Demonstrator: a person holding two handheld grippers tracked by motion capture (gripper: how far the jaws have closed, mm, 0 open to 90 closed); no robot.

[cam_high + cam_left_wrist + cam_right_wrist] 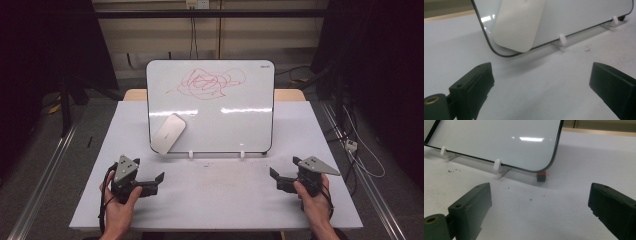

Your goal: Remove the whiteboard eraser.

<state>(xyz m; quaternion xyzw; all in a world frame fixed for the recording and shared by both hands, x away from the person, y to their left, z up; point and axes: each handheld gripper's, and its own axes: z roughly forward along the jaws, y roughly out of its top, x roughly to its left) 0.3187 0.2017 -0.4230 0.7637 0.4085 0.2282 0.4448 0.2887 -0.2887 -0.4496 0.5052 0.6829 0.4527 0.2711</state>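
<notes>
— How are your hand-held grippers set?

— My left hand-held gripper point(159, 181) sits low over the near left part of the table point(215, 200), jaws spread wide, with nothing between them and nothing touched. My right hand-held gripper point(274, 178) mirrors it on the near right: wide open too, empty, pointing inward toward the middle. In each gripper view I see bare table between the two black jaws.

— And what lies ahead of them?

— A whiteboard point(225, 115) stands tilted back across the middle of the table, propped on small white clip feet point(562, 40) along its bottom edge. A red scribble point(207, 82) covers its upper part. A whiteboard eraser point(168, 133), pale and rounded, clings to the board's lower left corner at a slant; in the left gripper view it is just ahead of my left jaws, overlapping the board's dark rim.

— Is it close to either gripper?

— Nearer the left one, but well apart from both; open table lies between.

— Anything in the way?

— Nothing stands between my left hand-held gripper and the eraser. In front of the right one, near the board's lower right corner, there is a small red-and-black block point(541, 176) on the table, just beside the rim; I cannot tell whether it touches it. A few dark specks point(453, 170) lie scattered on the table by the board's feet.
</notes>
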